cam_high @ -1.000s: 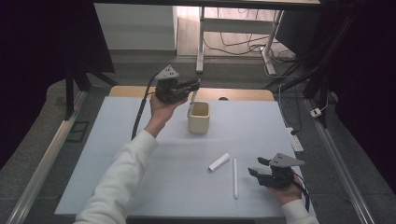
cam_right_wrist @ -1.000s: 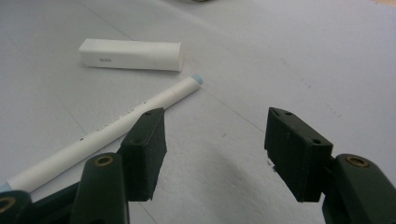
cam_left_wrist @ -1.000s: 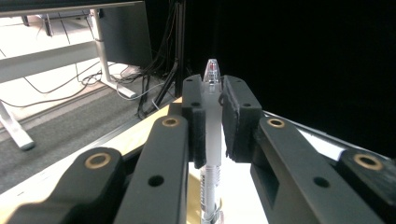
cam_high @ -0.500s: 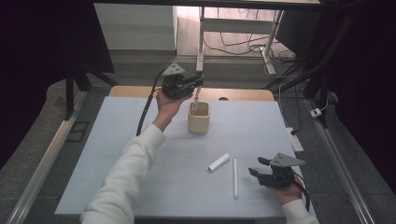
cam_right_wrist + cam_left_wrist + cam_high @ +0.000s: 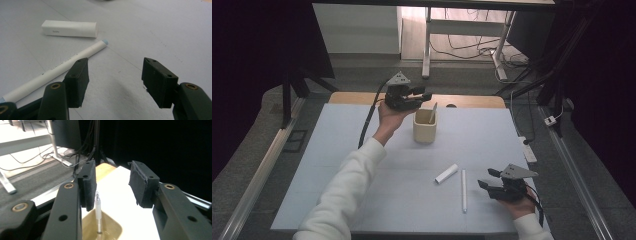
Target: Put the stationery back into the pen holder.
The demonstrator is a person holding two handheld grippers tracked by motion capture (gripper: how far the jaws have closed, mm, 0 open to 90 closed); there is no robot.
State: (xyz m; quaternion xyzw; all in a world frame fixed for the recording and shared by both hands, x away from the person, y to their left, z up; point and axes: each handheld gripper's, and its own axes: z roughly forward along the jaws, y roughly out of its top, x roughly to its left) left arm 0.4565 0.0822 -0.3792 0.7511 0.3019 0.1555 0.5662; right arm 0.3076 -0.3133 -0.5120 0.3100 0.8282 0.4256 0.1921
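Above the beige square holder cup (image 5: pixel 425 128), the left tool (image 5: pixel 424 93) has just been opening, releasing the slim silver pen (image 5: pixel 98 212) now standing inside; the right tool (image 5: pixel 486 179) waits unclenched and empty near the white marker pen (image 5: pixel 463 189) on the counter (image 5: pixel 337 165).

Person: long white sleeves with ribbed cuffs on both forearms. Left gripper (image 5: pixel 424 93): black body, grey three-cornered plate on top, black cable trailing from the rear. Right gripper (image 5: pixel 486 178): black body, matching grey plate, black cable at the wrist. Fingers (image 5: pixel 88 185): black links with brass-ringed pivots and small screw holes, faced with dark, slightly frayed pads.
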